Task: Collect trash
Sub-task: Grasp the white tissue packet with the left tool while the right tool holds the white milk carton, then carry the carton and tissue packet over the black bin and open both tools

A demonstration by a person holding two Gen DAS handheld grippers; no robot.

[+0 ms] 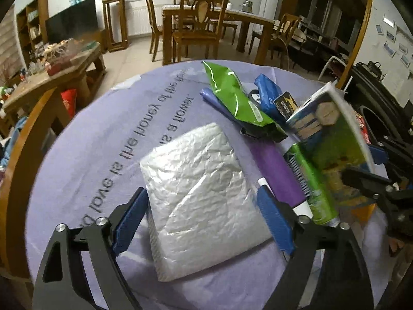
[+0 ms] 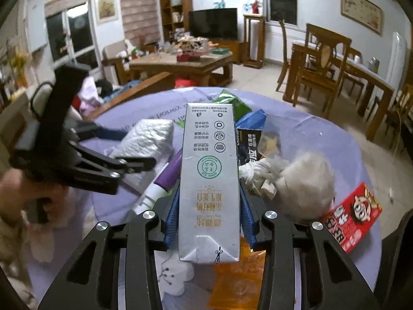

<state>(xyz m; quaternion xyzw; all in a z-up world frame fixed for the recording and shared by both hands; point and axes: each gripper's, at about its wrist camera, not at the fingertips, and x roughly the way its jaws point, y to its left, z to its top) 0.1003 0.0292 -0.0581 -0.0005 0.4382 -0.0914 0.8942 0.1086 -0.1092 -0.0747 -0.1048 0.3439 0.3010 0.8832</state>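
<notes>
The right tongs [image 2: 209,217] are clamped on a silver carton [image 2: 209,180], held above the desk [image 2: 322,134]; its inverted seal reads "NING XIA". Left of the carton, the left tongs [image 1: 201,219] stand apart around a silver pouch [image 1: 204,193], label hidden.

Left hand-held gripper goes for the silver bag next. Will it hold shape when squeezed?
Probably not: the silver bag looks crinkled and puffy, so it should crush and feel light. Its shiny film may slip between the blue fingers.
</notes>
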